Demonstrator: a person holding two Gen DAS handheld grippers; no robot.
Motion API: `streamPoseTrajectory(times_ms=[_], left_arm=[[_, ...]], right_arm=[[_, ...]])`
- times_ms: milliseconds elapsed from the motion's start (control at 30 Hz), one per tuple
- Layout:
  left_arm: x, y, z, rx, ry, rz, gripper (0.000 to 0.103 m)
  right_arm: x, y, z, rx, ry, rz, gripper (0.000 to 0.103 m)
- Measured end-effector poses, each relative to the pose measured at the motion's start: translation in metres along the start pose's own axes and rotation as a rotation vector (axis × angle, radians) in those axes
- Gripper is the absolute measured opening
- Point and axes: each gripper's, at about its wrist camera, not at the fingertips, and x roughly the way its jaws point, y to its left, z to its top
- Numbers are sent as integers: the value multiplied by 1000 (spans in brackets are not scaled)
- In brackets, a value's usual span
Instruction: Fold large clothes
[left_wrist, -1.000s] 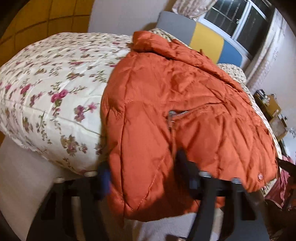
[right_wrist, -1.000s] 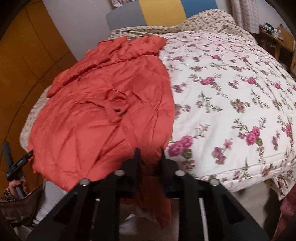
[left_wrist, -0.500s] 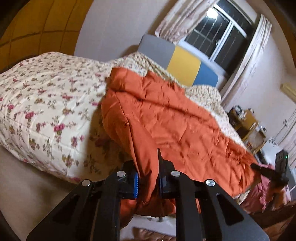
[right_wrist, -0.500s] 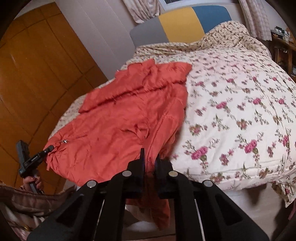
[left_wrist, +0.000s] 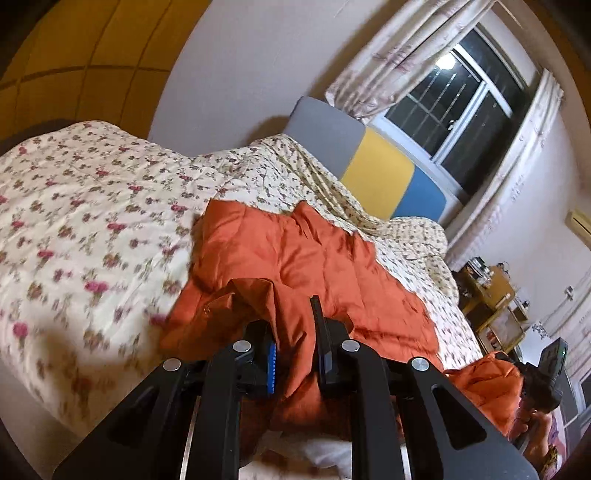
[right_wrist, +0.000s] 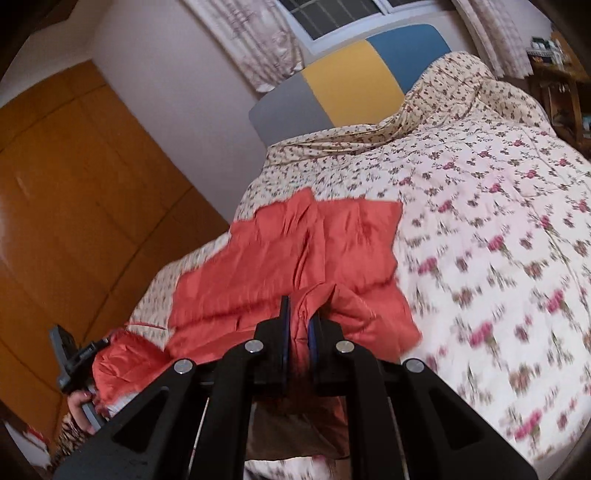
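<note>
An orange quilted jacket (left_wrist: 306, 258) (right_wrist: 280, 266) lies spread on a bed with a floral quilt (left_wrist: 81, 229) (right_wrist: 498, 229). My left gripper (left_wrist: 295, 332) is shut on the jacket's near hem at one corner, and the cloth bunches up between the blue pads. At the other hem corner my right gripper (right_wrist: 297, 317) is shut on the fabric too, holding it pinched and lifted off the bed's near edge. Each wrist view shows the other gripper far off, at the jacket's other end. The jacket's lower part hangs under both grippers, out of sight.
A grey, yellow and blue headboard (left_wrist: 369, 158) (right_wrist: 354, 85) stands at the far end under a curtained window (left_wrist: 461, 110). Wooden wardrobe doors (right_wrist: 74, 206) line one side. A cluttered bedside shelf (left_wrist: 491, 306) sits on the other side. A hand (right_wrist: 79, 404) grips the left tool.
The left jaws closed on the hem; the right were shut on it throughout. Both grippers rose and tilted up, lifting the jacket's near edge so the window and headboard came into view.
</note>
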Motion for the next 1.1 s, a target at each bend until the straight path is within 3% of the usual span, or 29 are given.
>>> streamPoseTrajectory(times_ms=[300, 533, 767, 900, 967, 1033, 1100], left_arm=[[70, 16, 44, -53, 45, 76, 15], [125, 39, 62, -124, 116, 118, 15], [160, 46, 66, -131, 149, 138, 16], [171, 53, 66, -188, 164, 123, 32], [169, 60, 70, -259, 148, 77, 47], [157, 62, 75, -307, 87, 29, 73], [141, 62, 78, -314, -2, 9, 90]], right_arm=[[73, -28, 53, 141, 31, -9, 8], [124, -55, 70, 248, 59, -19, 11], [164, -71, 72, 308, 64, -35, 13], [179, -78, 73, 345, 58, -32, 20], [182, -85, 75, 388, 31, 10, 34], [177, -88, 78, 408, -7, 52, 66], [163, -87, 79, 399, -85, 60, 84]])
